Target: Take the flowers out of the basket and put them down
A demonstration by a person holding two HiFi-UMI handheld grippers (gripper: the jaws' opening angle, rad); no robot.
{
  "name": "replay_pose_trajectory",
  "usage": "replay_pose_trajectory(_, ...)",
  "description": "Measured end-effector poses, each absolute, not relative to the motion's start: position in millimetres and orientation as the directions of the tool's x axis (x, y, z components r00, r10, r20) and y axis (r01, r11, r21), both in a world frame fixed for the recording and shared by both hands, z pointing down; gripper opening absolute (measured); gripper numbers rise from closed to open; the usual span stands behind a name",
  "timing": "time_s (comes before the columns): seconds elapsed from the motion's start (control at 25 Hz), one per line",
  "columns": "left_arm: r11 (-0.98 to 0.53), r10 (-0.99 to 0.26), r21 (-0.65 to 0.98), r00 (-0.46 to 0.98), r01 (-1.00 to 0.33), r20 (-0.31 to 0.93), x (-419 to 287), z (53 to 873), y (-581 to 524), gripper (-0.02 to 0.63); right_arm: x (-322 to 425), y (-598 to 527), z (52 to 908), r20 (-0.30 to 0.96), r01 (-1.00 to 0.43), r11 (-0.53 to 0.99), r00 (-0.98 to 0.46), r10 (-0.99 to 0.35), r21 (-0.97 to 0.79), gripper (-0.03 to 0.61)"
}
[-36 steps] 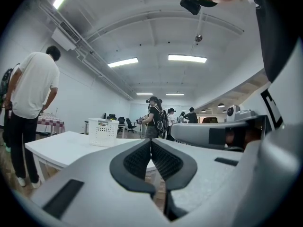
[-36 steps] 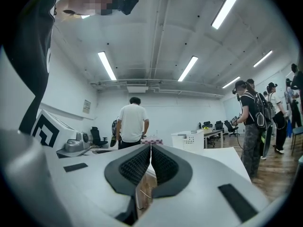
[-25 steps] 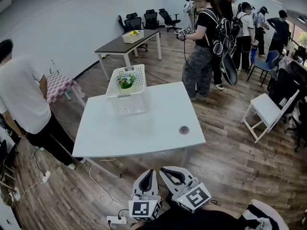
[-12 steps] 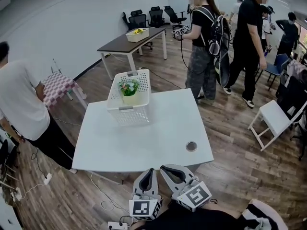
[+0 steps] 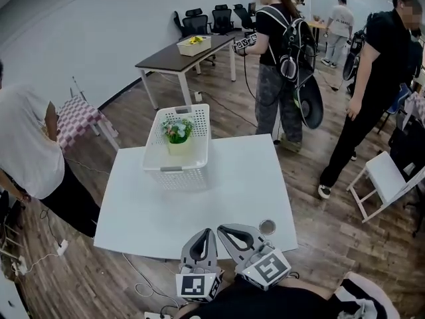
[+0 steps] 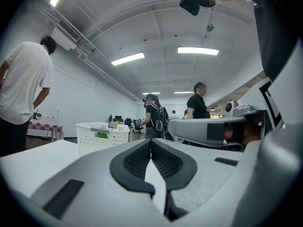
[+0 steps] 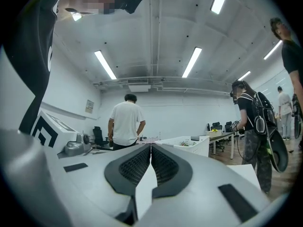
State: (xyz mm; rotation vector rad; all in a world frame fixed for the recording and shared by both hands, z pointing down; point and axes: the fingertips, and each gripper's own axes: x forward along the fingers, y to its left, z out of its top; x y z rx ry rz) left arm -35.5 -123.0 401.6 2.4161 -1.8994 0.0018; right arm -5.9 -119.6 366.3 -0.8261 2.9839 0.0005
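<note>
A white perforated basket (image 5: 177,141) stands at the far side of the white table (image 5: 219,191). Inside it sits a small pot of flowers (image 5: 176,131) with green leaves. The basket (image 6: 102,137) shows far off in the left gripper view, and the basket (image 7: 187,144) shows in the right gripper view too. My left gripper (image 5: 203,234) and right gripper (image 5: 228,231) hang side by side at the table's near edge, well short of the basket. Both are shut with nothing between their jaws.
A round hole (image 5: 267,227) sits in the table's near right corner. A person in a white shirt (image 5: 30,151) stands left of the table. Two people (image 5: 282,52) stand behind it at right. A dark table (image 5: 186,55) with a basket, a white chair (image 5: 385,181) and office chairs lie beyond.
The view has closed in on the table, so the basket looks nearer and both grippers now reach over the near edge. The person in black has walked to the right.
</note>
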Motion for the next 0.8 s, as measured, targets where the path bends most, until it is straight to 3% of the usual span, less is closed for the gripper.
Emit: replay_pose_trajectory(0.8,-0.153,-0.985,0.105,0.16,-0.983,0.059,-73,410,-192,0.006,-45,-189,384,-0.006,-0.447,0.893,-0.894,-0.448,-0.059,0.02)
